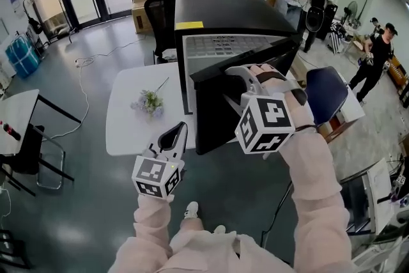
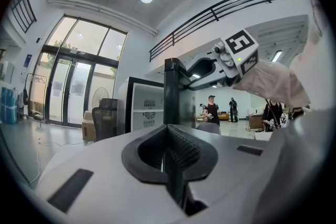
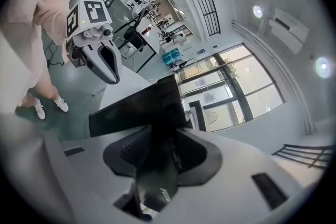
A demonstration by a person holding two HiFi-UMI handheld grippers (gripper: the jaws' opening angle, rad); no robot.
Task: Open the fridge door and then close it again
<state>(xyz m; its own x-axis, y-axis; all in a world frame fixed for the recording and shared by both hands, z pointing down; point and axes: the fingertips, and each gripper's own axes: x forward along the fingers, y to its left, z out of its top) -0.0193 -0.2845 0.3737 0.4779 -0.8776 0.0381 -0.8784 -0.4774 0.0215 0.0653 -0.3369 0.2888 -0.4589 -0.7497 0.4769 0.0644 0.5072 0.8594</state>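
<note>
One black fridge [image 1: 233, 13] stands on one white table [image 1: 128, 128], its single fridge door [image 1: 214, 115] swung part-way open toward the near side, baring a white interior [image 1: 223, 48] whose contents cannot be made out. Two grippers: the right gripper [image 1: 252, 73] clasps the door's top edge between its jaws, and the left gripper [image 1: 174, 137], near left, has its jaws together on nothing. One flower sprig [image 1: 150, 101] lies on the table left of the fridge.

No text anywhere is sharp enough to read.
</note>
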